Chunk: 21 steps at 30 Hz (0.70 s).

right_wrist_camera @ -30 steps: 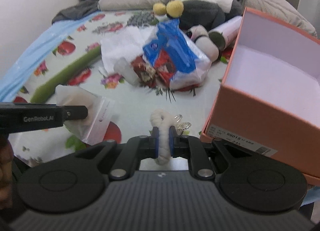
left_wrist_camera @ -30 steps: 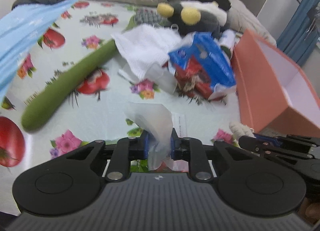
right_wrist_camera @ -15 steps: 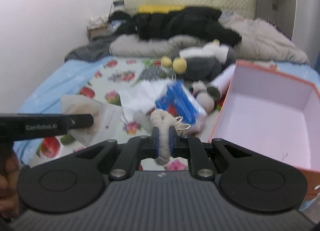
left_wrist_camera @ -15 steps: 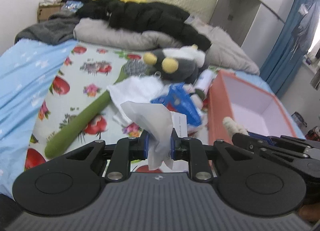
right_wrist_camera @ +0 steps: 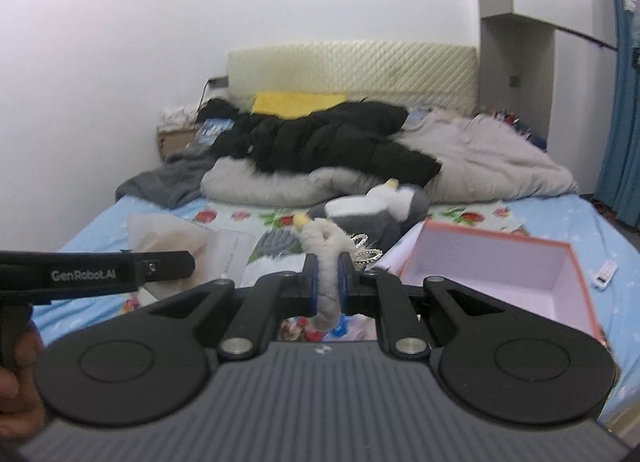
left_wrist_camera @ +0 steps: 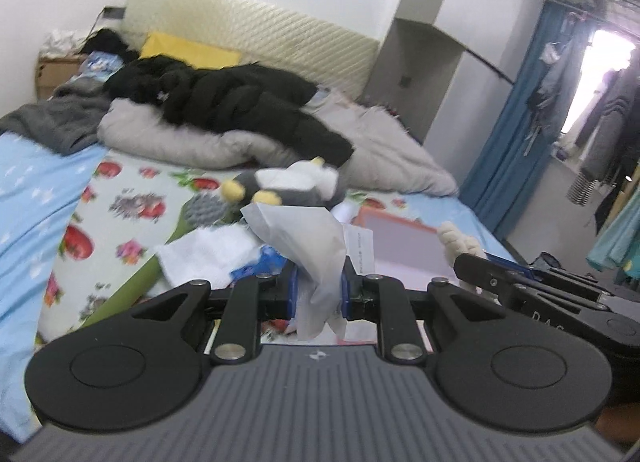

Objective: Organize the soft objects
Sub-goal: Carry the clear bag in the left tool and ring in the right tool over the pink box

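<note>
- A bedroom: a bed with a pale blue sheet and a fruit-and-flower printed cover, a cream quilted headboard against a white wall, blue curtains at the right.
- The left gripper is clenched on a crumpled translucent white plastic bag; the bag bulges above the blue pads and hangs below them, and a printed label on it is too blurred to read.
- The right gripper is clamped on a cream-white knotted rope toy that stands upright between the pads; small silver rings hang just to its right, and how they attach is hard to make out.
- Each gripper shows in the other's view: the right one enters the left view from the right edge with the rope at its tip, the left one crosses the right view from the left edge, a hand partly cut off behind it.
- Both held things are up in the air above the bed, clear of the cover.
- An open salmon-pink cardboard box with a pale lilac inside sits on the bed at the right; the part of its interior in view holds nothing, its near corner is hidden by the gripper body.
- Left of the box lies a loose pile: a white cloth, a blue plastic packet mostly hidden, a long green plush tube, partly covered.
- Beyond them a grey-and-white plush toy with yellow feet lies on its side.
- At the head of the bed, a black padded jacket is heaped over a grey blanket.
</note>
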Each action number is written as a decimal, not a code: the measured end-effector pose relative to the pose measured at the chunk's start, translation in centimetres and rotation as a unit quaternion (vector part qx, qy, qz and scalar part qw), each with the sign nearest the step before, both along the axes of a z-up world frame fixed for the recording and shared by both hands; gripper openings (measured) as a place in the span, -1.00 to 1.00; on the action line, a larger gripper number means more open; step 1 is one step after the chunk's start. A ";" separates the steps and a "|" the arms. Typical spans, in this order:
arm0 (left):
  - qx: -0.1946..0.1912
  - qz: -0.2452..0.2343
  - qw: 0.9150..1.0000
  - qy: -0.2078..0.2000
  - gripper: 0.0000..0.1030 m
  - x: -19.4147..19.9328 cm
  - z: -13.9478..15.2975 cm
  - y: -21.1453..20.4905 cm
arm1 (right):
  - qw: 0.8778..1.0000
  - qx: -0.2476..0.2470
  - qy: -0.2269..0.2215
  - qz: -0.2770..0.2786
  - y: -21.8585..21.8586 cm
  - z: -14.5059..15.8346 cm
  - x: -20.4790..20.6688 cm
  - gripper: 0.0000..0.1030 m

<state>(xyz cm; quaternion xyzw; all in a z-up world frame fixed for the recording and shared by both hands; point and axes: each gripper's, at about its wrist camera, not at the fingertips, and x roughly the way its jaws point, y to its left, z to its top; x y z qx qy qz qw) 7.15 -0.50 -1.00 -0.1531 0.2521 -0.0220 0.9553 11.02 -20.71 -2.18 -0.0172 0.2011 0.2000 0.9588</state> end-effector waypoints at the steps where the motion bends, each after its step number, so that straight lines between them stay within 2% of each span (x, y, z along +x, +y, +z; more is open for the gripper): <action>1: 0.002 -0.005 1.000 -0.005 -0.55 0.1 0.4 -0.4 | 1.000 0.002 -0.004 -0.005 -0.5 0.3 0.0 -0.74; 5: -0.001 -0.029 0.999 -0.017 -0.55 0.8 1.7 -2.5 | 0.999 0.010 -0.013 -0.028 -2.6 1.4 -0.2 -0.74; 10: -0.011 -0.066 0.998 -0.016 -0.55 2.3 1.9 -5.6 | 0.998 0.011 -0.012 -0.062 -5.3 1.6 -0.2 -0.74; 21: -0.009 -0.127 0.992 0.011 -0.55 6.9 0.2 -10.4 | 0.992 0.020 0.027 -0.124 -10.0 -1.0 1.9 -0.74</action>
